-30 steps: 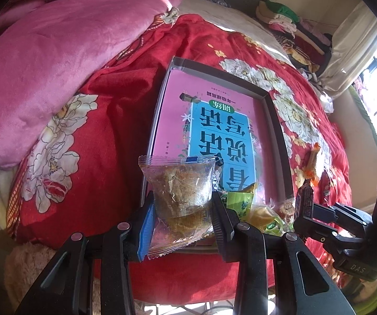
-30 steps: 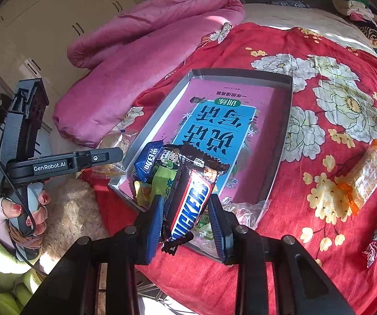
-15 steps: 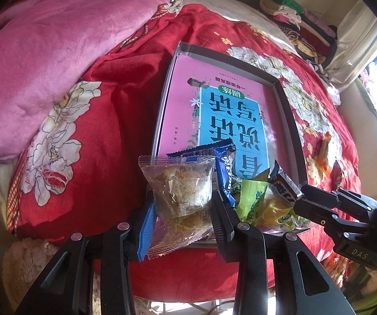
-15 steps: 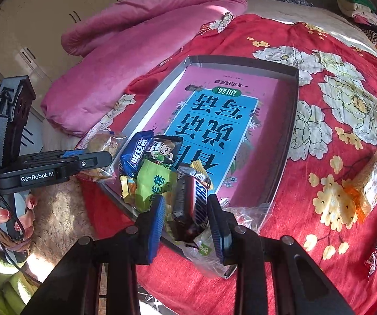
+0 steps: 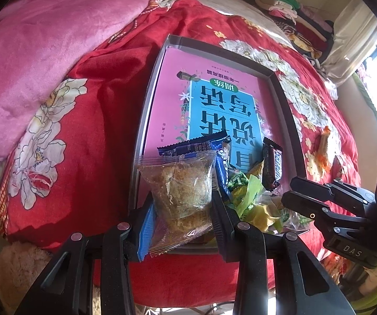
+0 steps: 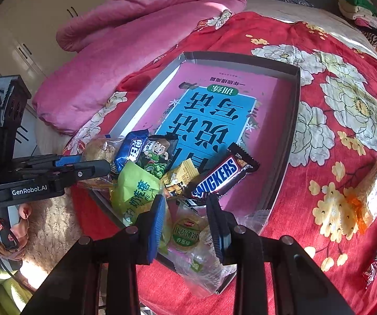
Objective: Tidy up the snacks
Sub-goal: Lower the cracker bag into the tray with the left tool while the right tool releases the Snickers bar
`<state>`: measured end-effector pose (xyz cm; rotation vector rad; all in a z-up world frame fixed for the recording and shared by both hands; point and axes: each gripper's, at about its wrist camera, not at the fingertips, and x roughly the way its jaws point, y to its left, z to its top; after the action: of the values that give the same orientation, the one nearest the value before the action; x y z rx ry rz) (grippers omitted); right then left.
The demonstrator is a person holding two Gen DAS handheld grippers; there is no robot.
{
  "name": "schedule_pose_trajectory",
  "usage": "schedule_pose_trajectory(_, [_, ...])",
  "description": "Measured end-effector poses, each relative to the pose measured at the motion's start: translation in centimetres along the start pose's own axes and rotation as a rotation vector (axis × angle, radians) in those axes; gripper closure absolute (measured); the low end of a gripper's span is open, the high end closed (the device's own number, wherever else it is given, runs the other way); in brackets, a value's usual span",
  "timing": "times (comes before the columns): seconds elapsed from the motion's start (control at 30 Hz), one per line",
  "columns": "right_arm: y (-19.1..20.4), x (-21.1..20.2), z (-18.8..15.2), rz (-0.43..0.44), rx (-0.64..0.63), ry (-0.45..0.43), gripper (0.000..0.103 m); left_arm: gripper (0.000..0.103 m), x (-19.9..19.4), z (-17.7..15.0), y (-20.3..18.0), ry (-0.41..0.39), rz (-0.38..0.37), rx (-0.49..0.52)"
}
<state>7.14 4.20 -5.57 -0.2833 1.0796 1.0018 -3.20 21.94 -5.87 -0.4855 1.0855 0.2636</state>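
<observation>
In the left wrist view, the left hand-held gripper (image 5: pixel 182 210) clenched a clear pastry packet (image 5: pixel 179 194), upright over the tray's (image 5: pixel 146 120) near corner. In the right wrist view, the right hand-held gripper (image 6: pixel 186 210) stood released, nothing between its narrow jaws, the Snickers bar (image 6: pixel 221 176) lying slantwise in the tray just beyond it.

You see glossy plastic on the Snickers wrapper (image 6: pixel 221 174), soft cloth on the red floral bedspread (image 6: pixel 345 84), plush pink blanket (image 6: pixel 125 44).

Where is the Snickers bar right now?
In the right wrist view, the Snickers bar lies in the tray, just beyond the right gripper, beside the yellow wrapper.
</observation>
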Motion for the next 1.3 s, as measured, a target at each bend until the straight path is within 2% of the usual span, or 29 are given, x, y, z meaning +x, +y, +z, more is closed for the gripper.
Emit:
schedule_pose_trajectory(0.1, [0.3,0.2,0.0,-0.026,-0.025,0.002,0.071,0.062,0.2,0.1,-0.1,0.004,-0.004,0.001])
schedule_pose_trajectory(0.83, [-0.4,-1.0,-0.1,-0.022,0.015,-0.030,0.071,0.061,0.5,0.1,-0.3,0.014,-0.005,0.005])
schedule_pose_trajectory(1.3, [-1.1,-4.5,-0.6,-0.018,0.050,-0.074,0.068,0.059,0.3,0.0,-0.3,0.020,-0.009,0.009])
